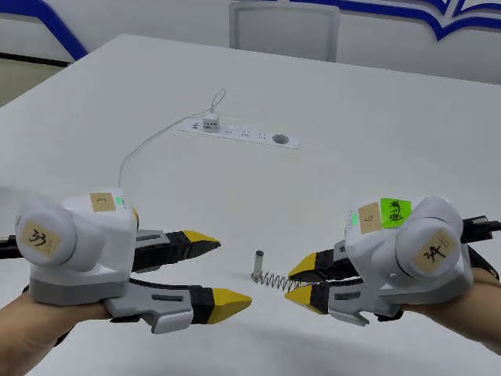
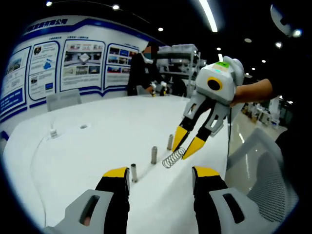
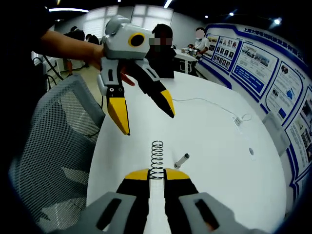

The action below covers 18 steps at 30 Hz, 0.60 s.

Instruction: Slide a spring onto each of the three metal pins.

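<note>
Pinching one end of the spring (image 3: 156,157), right tongs (image 3: 156,174) are clenched; left tongs (image 2: 161,172) gape wide.

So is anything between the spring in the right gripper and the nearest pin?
Nothing visible. The right gripper holds the spring by one end; its free end is right beside the pin. The open left gripper hangs off to the side.

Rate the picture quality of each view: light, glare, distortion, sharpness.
Head view: soft even light, faint shadows on the white table, spring small but legible. Left gripper view: fisheye bends the wall posters; ceiling strip light glares. Right gripper view: same bending; spring crisp, background soft.
</note>
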Each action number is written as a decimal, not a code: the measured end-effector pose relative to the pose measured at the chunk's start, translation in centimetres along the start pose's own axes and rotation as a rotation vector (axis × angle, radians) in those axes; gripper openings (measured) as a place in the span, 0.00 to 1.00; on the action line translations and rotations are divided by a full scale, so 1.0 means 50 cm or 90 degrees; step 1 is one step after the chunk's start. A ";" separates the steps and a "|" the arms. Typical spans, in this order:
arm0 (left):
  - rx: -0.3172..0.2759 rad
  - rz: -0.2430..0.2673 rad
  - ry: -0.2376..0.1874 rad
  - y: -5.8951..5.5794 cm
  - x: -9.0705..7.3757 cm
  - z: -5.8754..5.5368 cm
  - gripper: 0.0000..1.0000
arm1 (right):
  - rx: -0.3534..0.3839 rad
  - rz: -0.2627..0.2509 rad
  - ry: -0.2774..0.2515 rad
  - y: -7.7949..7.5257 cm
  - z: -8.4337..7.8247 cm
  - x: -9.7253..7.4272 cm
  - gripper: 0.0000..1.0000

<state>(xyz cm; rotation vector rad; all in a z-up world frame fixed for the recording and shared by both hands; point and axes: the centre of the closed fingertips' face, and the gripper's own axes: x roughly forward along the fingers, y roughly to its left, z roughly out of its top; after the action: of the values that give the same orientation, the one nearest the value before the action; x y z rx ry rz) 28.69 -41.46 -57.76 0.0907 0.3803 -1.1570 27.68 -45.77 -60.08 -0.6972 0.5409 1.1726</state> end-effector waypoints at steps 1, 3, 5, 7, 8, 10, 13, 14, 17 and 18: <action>0.006 -0.006 -0.002 -0.004 0.002 0.003 0.52 | -0.005 0.000 -0.001 0.001 0.002 -0.004 0.11; 0.013 -0.014 0.001 -0.010 0.007 0.006 0.49 | -0.015 0.005 -0.006 0.005 0.009 -0.010 0.11; 0.019 -0.020 0.006 -0.015 0.010 0.006 0.47 | -0.023 0.005 -0.011 0.006 0.016 -0.015 0.11; 0.030 -0.029 0.007 -0.025 0.012 0.009 0.45 | -0.030 0.007 -0.014 0.006 0.022 -0.017 0.11; 0.035 -0.037 0.008 -0.032 0.013 0.011 0.45 | -0.037 0.008 -0.016 0.007 0.026 -0.017 0.11; 0.041 -0.049 0.005 -0.044 0.015 0.016 0.43 | -0.049 0.011 -0.020 0.010 0.034 -0.017 0.11; 0.051 -0.066 -0.007 -0.061 0.018 0.030 0.38 | -0.065 0.018 -0.030 0.016 0.047 -0.019 0.11; 0.054 -0.069 -0.006 -0.063 0.019 0.030 0.37 | -0.071 0.021 -0.035 0.018 0.052 -0.019 0.11; 0.067 -0.073 0.010 -0.065 0.025 0.019 0.32 | -0.099 0.025 -0.036 0.022 0.056 -0.019 0.11; 0.070 -0.076 0.014 -0.066 0.027 0.016 0.31 | -0.104 0.027 -0.030 0.023 0.054 -0.019 0.11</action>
<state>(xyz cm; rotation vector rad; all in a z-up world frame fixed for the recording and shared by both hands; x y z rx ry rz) 26.35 -44.18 -57.04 0.1778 0.3450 -1.2964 26.34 -44.12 -57.83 -0.7986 0.4254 1.2804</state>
